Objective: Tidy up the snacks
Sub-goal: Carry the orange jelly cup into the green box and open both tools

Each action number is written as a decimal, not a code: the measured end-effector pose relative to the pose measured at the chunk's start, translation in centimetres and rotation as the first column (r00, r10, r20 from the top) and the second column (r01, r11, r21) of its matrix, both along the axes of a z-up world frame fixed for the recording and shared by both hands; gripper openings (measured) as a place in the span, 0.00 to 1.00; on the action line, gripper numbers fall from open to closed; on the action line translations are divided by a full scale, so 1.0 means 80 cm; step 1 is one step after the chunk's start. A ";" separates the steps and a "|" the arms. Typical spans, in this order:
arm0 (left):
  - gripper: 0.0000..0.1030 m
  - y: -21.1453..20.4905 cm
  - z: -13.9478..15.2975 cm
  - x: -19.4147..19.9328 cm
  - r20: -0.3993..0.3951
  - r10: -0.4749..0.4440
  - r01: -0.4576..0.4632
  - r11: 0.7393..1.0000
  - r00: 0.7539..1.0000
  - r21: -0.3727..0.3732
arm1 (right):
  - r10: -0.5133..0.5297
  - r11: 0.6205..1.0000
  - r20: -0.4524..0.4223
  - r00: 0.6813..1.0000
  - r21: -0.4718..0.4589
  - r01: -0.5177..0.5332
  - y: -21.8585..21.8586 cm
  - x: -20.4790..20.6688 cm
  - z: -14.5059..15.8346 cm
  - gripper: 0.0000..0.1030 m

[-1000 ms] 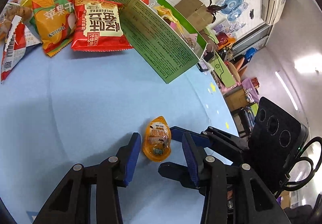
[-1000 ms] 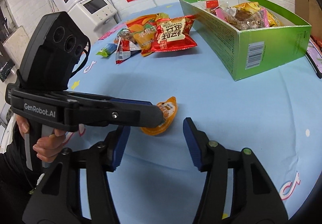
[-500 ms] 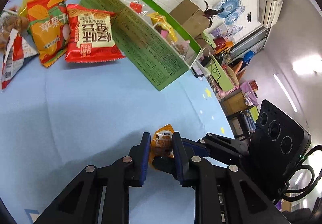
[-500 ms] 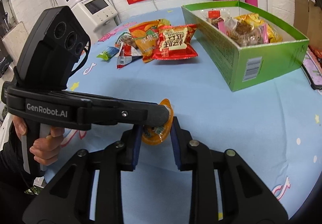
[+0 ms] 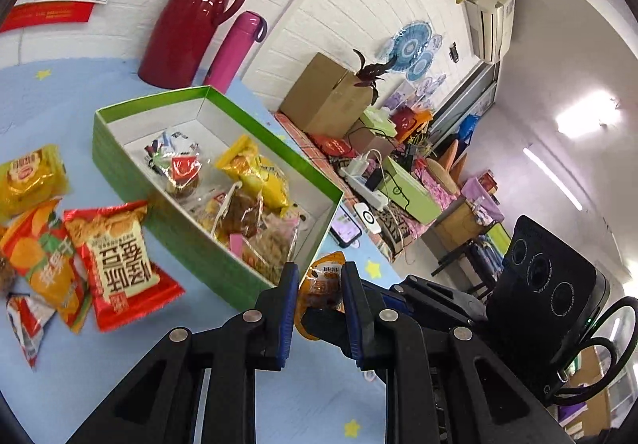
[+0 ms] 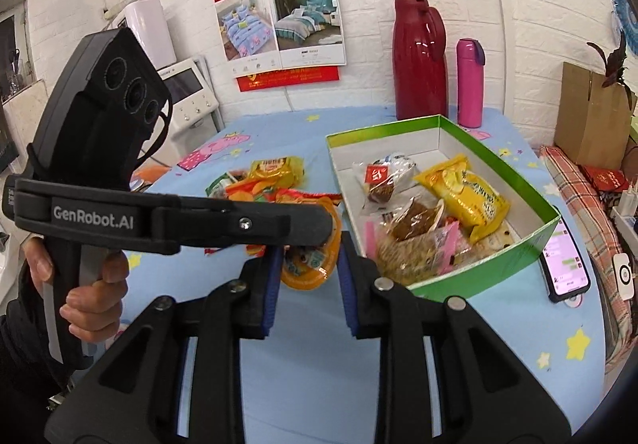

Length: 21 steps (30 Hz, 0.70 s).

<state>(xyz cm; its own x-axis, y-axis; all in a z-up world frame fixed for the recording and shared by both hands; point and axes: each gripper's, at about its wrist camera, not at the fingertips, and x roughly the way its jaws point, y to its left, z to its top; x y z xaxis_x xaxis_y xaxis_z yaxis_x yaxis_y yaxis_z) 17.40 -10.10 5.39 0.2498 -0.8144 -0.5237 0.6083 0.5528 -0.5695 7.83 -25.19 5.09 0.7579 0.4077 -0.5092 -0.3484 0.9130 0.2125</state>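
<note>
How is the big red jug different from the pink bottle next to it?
The red jug is taller and wider than the pink bottle. The red jug is dark red with a big side handle and a spout; the pink bottle is a plain slim tube with a purple loop on its cap. Both stand upright together by the white wall, behind the green box.

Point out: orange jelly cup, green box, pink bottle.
orange jelly cup (image 5: 323, 276), left wrist view, printed lid.
green box (image 6: 490, 270), right wrist view, near outer wall.
pink bottle (image 6: 469, 85), right wrist view, mid body.

Green box w/ white inside; orange snack pack; red jug, pink bottle; blue star-print cloth.
</note>
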 end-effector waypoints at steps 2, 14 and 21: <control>0.21 -0.010 0.001 0.014 0.008 -0.002 0.002 1.000 1.000 0.007 | -0.014 1.000 -0.001 1.000 0.007 0.014 -0.010 0.015 0.001 0.28; 0.61 -0.049 -0.043 0.086 0.015 0.102 -0.103 0.980 0.995 0.168 | -0.103 0.994 -0.048 0.994 -0.052 0.100 -0.044 0.085 -0.041 0.68; 0.83 -0.012 -0.041 0.077 0.017 0.180 -0.181 0.977 0.983 0.109 | -0.121 0.991 -0.023 0.992 -0.067 0.119 -0.046 0.080 -0.042 0.80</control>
<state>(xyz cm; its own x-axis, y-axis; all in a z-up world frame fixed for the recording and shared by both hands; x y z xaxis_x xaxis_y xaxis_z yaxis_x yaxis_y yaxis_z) 23.56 -11.09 2.09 0.3913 -0.6932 -0.6053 0.4964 0.7128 -0.4955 14.25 -28.87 1.75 0.7852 0.2797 -0.5525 -0.2305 0.9601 0.1584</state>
